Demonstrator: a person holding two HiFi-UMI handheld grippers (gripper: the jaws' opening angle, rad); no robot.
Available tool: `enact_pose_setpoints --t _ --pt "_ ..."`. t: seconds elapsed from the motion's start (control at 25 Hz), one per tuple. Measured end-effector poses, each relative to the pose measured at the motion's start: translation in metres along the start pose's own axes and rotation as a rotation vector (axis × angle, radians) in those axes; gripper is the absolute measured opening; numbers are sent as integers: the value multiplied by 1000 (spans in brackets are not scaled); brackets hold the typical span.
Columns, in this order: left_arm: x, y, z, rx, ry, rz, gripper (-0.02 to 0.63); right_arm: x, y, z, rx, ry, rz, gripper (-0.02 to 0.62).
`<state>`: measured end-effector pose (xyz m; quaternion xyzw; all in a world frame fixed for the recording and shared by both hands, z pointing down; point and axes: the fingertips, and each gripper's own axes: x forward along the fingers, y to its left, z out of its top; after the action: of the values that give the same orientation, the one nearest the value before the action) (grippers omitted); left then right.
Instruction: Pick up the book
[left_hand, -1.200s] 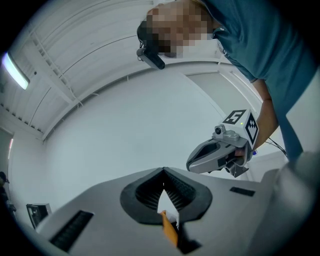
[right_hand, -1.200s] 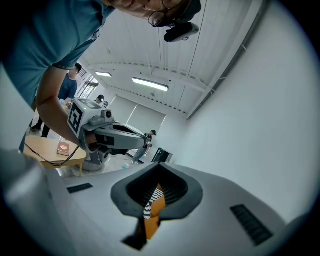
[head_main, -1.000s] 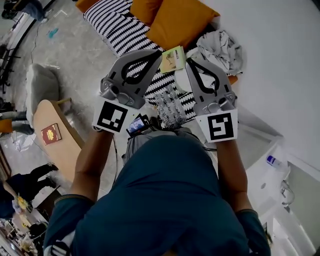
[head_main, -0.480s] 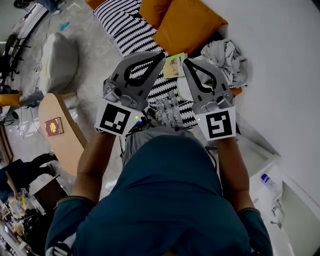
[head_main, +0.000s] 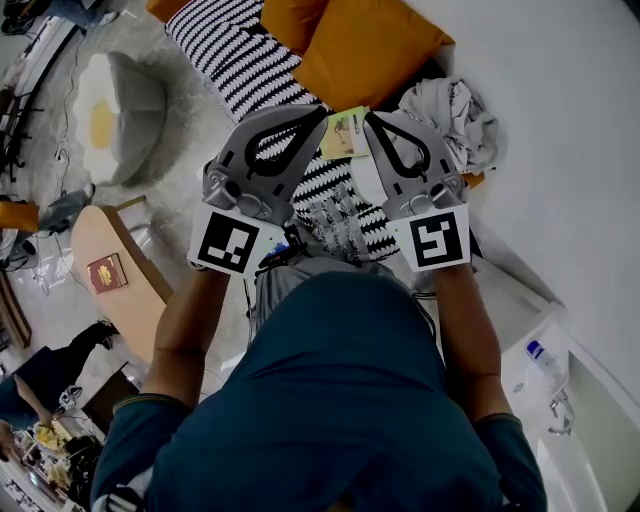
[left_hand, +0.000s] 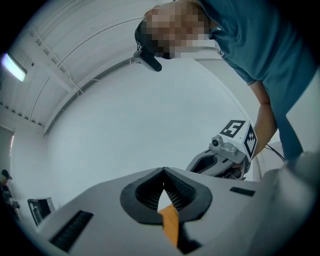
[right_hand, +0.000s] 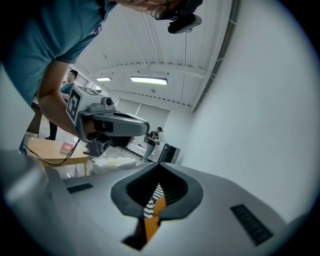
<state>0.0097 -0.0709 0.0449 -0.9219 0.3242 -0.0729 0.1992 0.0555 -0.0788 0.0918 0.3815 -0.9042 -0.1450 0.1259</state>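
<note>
- Head view: We are reading the step in hand as the reach, with no grasp made yet. The book (head_main: 345, 132), thin and greenish, is lying on the striped blanket (head_main: 240, 55), just beyond and between the tips of the left gripper (head_main: 322, 110) and the right gripper (head_main: 368, 117). We are holding both forearms out side by side, with the grippers roughly level and angled toward each other over the book. An orange cushion (head_main: 365, 50) is lying beyond it and a crumpled cloth (head_main: 450, 105) to its right. A reddish book (head_main: 105, 272) is sitting on a wooden desk (head_main: 140, 310) well apart at the left; we are taking the nearer one as the target.
- Left gripper view: The left gripper (left_hand: 163, 170) is closed tip to tip and carrying nothing. The right gripper (left_hand: 192, 166) is showing alongside.
- Right gripper view: The right gripper (right_hand: 159, 167) is likewise closed and empty, with stripes and orange showing past the hollow behind its tips. The left gripper (right_hand: 145, 124) is hanging beside it. Next, we are judging, one gripper needs to spread its jaws, drop lower and take the book by an edge.
</note>
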Motion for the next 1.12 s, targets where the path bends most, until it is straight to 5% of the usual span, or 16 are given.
enact_pose_setpoints --t 0.28,1.12 --pt "18 27 -56 -87 26 -34 3 46 -13 -48 61 74 -13 14" --pt "45 41 -145 -203 115 -74 3 119 -10 -246 303 330 22 14"
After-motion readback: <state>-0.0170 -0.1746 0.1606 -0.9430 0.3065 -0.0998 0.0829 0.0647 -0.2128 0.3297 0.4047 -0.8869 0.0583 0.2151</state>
